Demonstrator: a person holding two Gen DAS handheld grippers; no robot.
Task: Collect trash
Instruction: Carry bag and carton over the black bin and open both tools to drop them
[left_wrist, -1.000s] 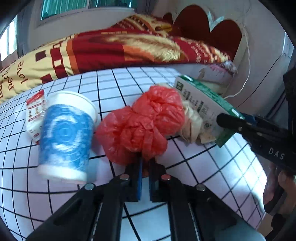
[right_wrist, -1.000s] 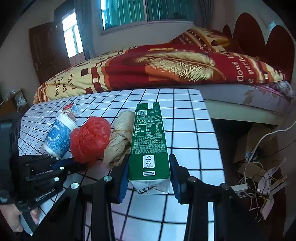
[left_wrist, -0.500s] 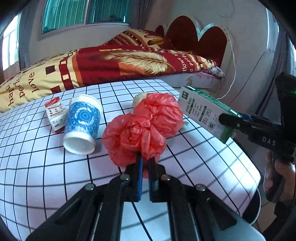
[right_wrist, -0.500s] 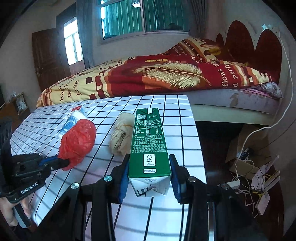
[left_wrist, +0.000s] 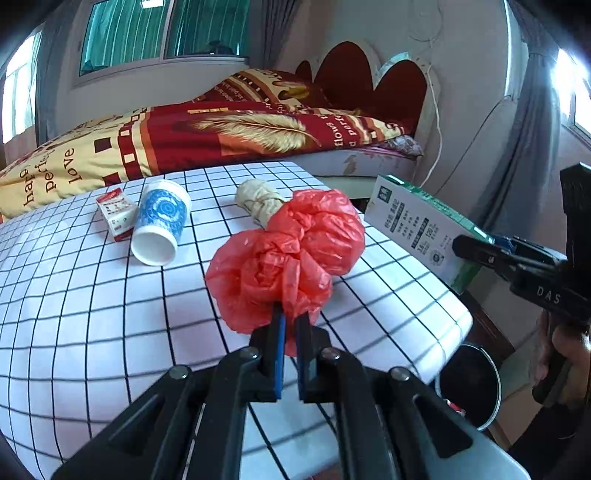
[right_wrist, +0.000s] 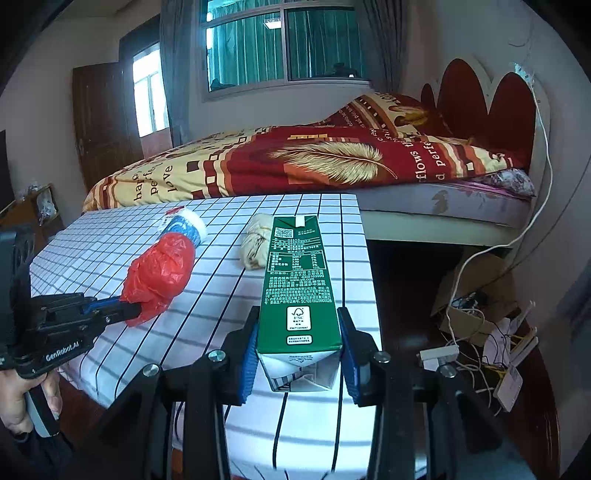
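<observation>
Left gripper (left_wrist: 289, 321): clenched on the lower edge of a crumpled red plastic bag (left_wrist: 286, 254), which hangs in the air above the checked tablecloth (left_wrist: 92, 314), clear of its surface.

Right gripper (right_wrist: 298, 354): clamped on the bottom end of a green milk carton (right_wrist: 297, 284), one finger on each side wall; carton lies lengthwise along the fingers, lifted over the table's near right corner.

Paper cup (left_wrist: 159, 225): blue and white, on its side on the cloth, open mouth toward the left wrist camera.

Small packet (left_wrist: 116, 214): red and white, flat on the cloth, touching the cup's left side.

Beige wad (left_wrist: 258, 199): crumpled, tied bundle resting on the cloth, behind the red bag in the left view and just left of the carton in the right view.

Dark round bin (left_wrist: 469, 384): on the floor below the table's right edge, partly hidden; contents cannot be made out.

Bed (right_wrist: 295, 162): beyond the table, covered with a red and yellow quilt.

Cables and cardboard (right_wrist: 476, 306): on the floor right of the table.
</observation>
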